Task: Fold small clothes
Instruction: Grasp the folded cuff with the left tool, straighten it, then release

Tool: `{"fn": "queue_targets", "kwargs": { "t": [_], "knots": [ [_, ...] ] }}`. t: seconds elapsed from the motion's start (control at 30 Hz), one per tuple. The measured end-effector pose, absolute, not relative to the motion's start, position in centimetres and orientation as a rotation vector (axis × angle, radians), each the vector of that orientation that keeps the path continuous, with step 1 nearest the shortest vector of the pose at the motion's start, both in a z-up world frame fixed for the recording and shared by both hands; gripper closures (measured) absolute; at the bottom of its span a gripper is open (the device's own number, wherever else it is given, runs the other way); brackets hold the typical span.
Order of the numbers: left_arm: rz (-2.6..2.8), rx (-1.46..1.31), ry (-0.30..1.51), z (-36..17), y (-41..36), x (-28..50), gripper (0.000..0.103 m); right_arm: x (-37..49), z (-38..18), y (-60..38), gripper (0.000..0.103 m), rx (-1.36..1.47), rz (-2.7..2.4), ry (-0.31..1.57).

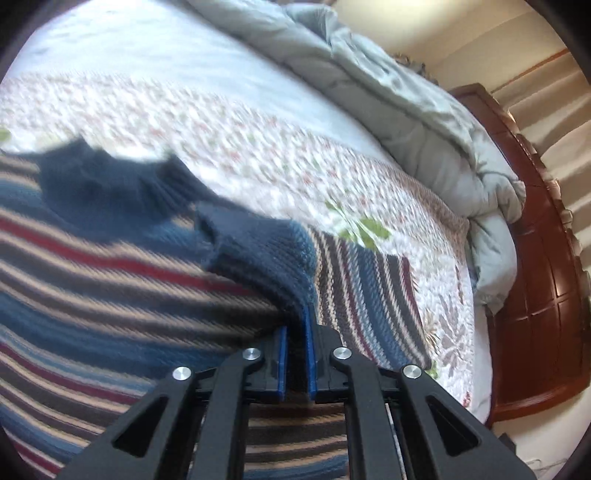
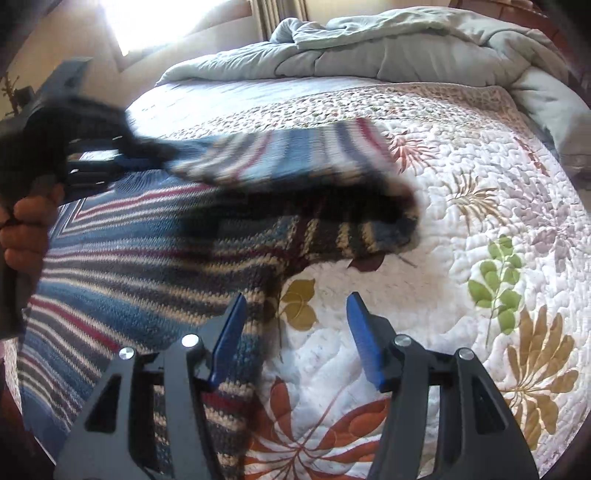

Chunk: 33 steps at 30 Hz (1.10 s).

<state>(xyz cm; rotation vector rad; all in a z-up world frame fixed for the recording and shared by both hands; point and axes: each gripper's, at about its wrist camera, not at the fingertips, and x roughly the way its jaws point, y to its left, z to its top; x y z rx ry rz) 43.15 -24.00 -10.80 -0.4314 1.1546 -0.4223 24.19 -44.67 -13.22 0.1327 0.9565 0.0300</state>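
Note:
A striped knit sweater [image 1: 92, 277] in blue, red and cream lies flat on the floral quilt [image 1: 258, 140], its navy collar [image 1: 103, 184] at the far side. My left gripper [image 1: 295, 325] is shut on the navy cuff [image 1: 266, 251] of one sleeve. In the right wrist view, blurred, the left gripper [image 2: 122, 162] holds that sleeve [image 2: 295, 155] lifted across the sweater body [image 2: 129, 266]. My right gripper [image 2: 297, 299] is open and holds nothing. Its left finger is over the sweater's edge and its right finger over the bare quilt [image 2: 443, 258].
A rumpled pale grey comforter [image 2: 369, 48] is heaped along the far side of the bed. A dark wooden bed board [image 1: 535, 277] rises at the bed's right end. A person's hand [image 2: 29, 229] grips the left tool's handle. A bright window [image 2: 155, 22] is behind.

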Motion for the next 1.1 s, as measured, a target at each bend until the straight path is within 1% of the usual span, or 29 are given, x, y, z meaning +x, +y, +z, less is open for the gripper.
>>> {"fn": "queue_targets", "kwargs": {
  "t": [0.07, 0.3, 0.53, 0.57, 0.6, 0.63, 0.67, 0.7, 0.83, 0.87, 0.93, 1.0, 1.03, 1.1],
  "knots": [
    [-0.394, -0.423, 1.138, -10.5, -22.1, 43.4, 0.095, 25.0, -13.0, -44.7, 0.043, 0.116, 0.002, 0.955],
    [-0.266, -0.461, 1.132, -11.6, -13.5, 44.8, 0.095, 29.6, -14.2, -43.9, 0.043, 0.024, -0.079, 1.012],
    [-0.192, -0.513, 1.123, -13.4, -8.0, 45.2, 0.095, 32.8, -14.9, -42.4, 0.043, -0.011, -0.083, 1.042],
    [-0.183, -0.512, 1.119, -13.5, -7.3, 45.2, 0.095, 33.0, -15.1, -42.4, 0.047, -0.009, -0.072, 1.048],
    [-0.172, -0.513, 1.115, -13.6, -6.9, 45.2, 0.095, 33.1, -15.2, -42.2, 0.053, -0.006, -0.054, 1.054],
    [-0.166, -0.518, 1.113, -13.7, -6.3, 45.2, 0.095, 32.8, -15.2, -41.5, 0.069, 0.001, -0.027, 1.061],
    [-0.162, -0.528, 1.113, -13.8, -5.7, 45.2, 0.095, 32.7, -15.2, -41.2, 0.081, 0.014, 0.006, 1.071],
    [-0.157, -0.536, 1.109, -13.7, -5.3, 45.0, 0.095, 32.5, -15.2, -41.0, 0.082, 0.021, 0.024, 1.071],
    [-0.165, -0.472, 1.075, -13.0, -4.7, 44.2, 0.095, 32.5, -15.7, -39.8, 0.081, -0.058, 0.012, 1.079],
    [-0.159, -0.459, 1.087, -13.4, -4.6, 44.3, 0.094, 32.7, -16.0, -39.6, 0.078, -0.068, 0.012, 1.089],
    [-0.138, -0.468, 1.123, -14.5, -4.1, 44.4, 0.094, 32.7, -16.0, -39.6, 0.078, -0.066, 0.025, 1.094],
    [-0.122, -0.509, 1.137, -15.5, -3.1, 44.4, 0.094, 32.3, -15.2, -39.8, 0.073, -0.023, 0.063, 1.101],
    [-0.111, -0.513, 1.132, -15.7, -2.7, 44.3, 0.094, 32.0, -14.3, -40.4, 0.068, 0.049, 0.112, 1.097],
    [-0.101, -0.517, 1.114, -15.7, -1.8, 44.3, 0.094, 31.4, -13.1, -41.3, 0.066, 0.169, 0.196, 1.091]
  ]
}}
